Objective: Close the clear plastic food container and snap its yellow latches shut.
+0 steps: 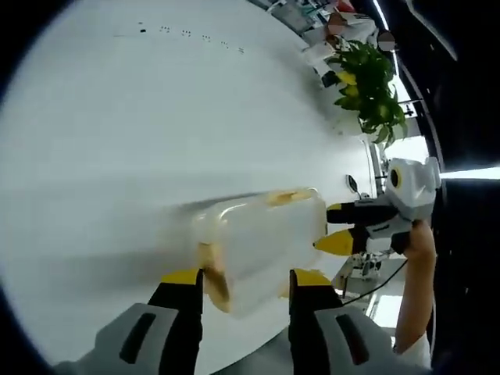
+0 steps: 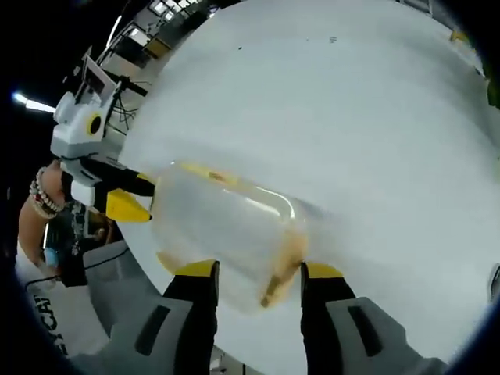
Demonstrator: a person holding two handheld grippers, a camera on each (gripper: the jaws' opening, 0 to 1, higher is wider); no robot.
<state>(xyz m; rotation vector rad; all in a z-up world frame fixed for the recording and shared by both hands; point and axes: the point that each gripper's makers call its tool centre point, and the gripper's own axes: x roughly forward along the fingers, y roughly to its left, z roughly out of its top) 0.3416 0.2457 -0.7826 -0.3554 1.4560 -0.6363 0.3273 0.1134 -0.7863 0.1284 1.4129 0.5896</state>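
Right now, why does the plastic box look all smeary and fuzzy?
In the left gripper view the clear container is streaked sideways by motion blur, and so is the white table. In the right gripper view the container is soft too, with a bright curved glare line across it, and the fisheye lens bends the table edge.

Clear plastic food container (image 1: 262, 246) sits low-centre in the left gripper view, on the white table, motion-blurred. Yellow latches (image 2: 283, 269) visible along its edges (open or snapped, can't tell). Lid looks on.
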